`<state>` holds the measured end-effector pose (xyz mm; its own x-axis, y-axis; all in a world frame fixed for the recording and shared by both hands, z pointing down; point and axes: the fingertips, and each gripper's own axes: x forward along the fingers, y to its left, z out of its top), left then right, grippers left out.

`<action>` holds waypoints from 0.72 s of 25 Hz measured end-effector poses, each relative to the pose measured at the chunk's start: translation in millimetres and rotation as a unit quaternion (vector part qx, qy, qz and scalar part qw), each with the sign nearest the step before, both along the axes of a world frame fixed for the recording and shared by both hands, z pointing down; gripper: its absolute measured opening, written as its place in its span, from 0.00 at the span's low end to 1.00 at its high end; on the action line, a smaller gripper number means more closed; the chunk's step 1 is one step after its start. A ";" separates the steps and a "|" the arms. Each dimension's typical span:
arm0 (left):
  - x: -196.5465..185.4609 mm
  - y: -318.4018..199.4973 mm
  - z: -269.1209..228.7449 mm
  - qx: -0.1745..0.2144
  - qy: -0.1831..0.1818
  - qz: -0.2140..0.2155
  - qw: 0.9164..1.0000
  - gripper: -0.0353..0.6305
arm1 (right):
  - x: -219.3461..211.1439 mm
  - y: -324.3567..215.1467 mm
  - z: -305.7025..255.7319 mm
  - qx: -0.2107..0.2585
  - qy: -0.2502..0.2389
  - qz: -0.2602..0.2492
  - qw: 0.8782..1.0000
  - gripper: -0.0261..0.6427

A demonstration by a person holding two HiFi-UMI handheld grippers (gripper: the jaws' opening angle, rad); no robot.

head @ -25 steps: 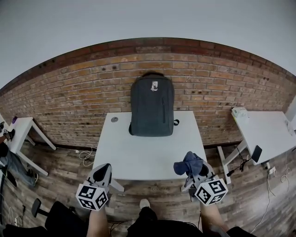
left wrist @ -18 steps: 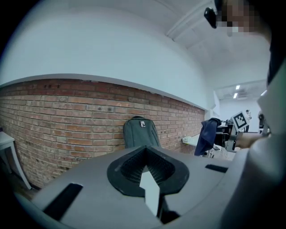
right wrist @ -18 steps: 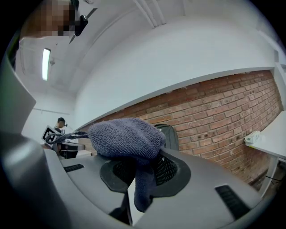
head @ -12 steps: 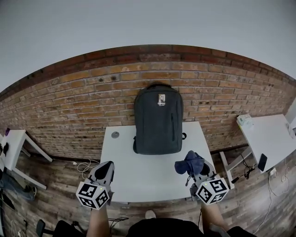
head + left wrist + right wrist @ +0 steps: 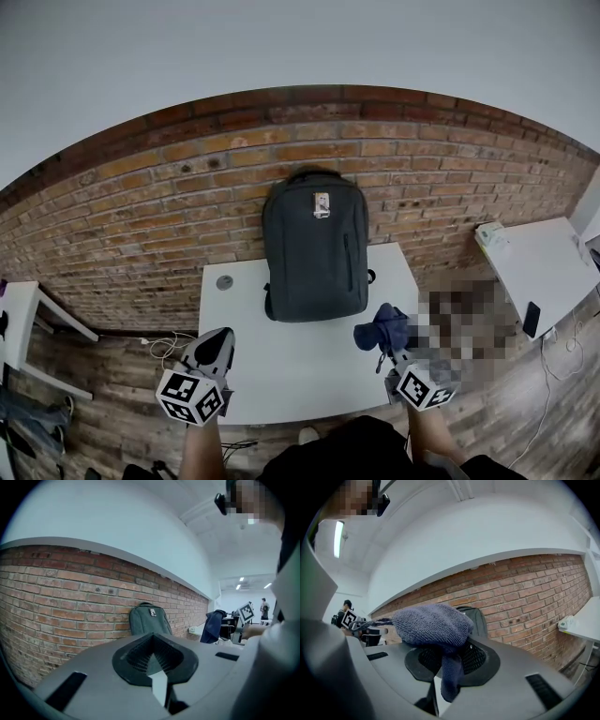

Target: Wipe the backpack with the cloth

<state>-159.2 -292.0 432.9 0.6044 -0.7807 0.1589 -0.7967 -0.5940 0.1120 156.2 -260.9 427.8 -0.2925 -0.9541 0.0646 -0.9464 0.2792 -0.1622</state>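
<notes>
Head view: right claw [image 5: 390, 347] clamps the cloth [image 5: 382, 327], left claw [image 5: 215, 343] closed on nothing; best reach forward and press cloth flat against the upright backpack [image 5: 314, 248].

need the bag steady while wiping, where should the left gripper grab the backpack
Probably its upper left edge, coming from the front left. The backpack stands upright against the brick wall, so its back is closed off; the right gripper holds the cloth, the left gripper is free.
</notes>
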 end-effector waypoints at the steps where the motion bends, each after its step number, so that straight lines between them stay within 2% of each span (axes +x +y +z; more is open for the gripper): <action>1: -0.3 -2.0 0.3 -0.001 -0.002 -0.002 1.000 0.05 | 0.6 -3.4 1.0 -0.001 0.001 -0.001 1.000 0.13; 8: 1.1 -5.8 0.2 0.007 -0.028 -0.030 0.999 0.04 | 8.8 -36.5 4.5 -0.010 0.016 -0.019 1.000 0.13; 13: 9.3 -8.3 1.4 -0.011 0.016 -0.033 0.999 0.05 | 8.6 -61.9 2.2 -0.006 0.018 -0.042 0.999 0.13; 18: 18.7 -13.1 2.3 -0.004 -0.013 -0.046 0.999 0.05 | 10.2 -86.2 1.1 -0.002 0.025 -0.060 0.998 0.13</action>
